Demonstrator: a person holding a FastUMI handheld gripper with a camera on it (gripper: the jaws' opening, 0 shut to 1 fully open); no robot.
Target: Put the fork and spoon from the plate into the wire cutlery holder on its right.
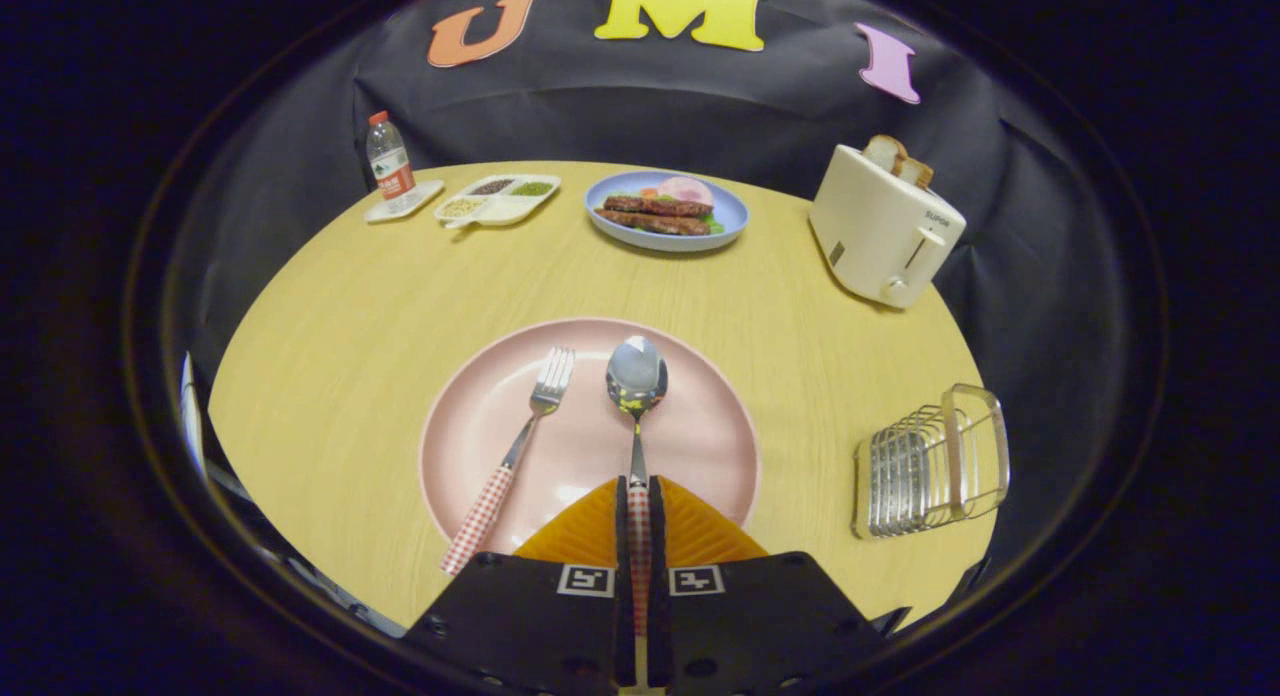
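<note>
Gripper (639, 496): fingers clamped on the spoon (637, 396) handle, over the pink plate (470, 416). Fork (520, 446) lies beside it. I'd lift straight, carry right, lower handle-first into the wire cutlery holder (930, 466).

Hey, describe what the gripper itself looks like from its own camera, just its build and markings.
The gripper has two wedge-shaped fingers with ribbed, grooved faces, meeting along narrow flat pads. Behind them sit two dark, angular blocks, each carrying a small square black-and-white marker near its inner front corner, with round screw holes along the edges.
</note>
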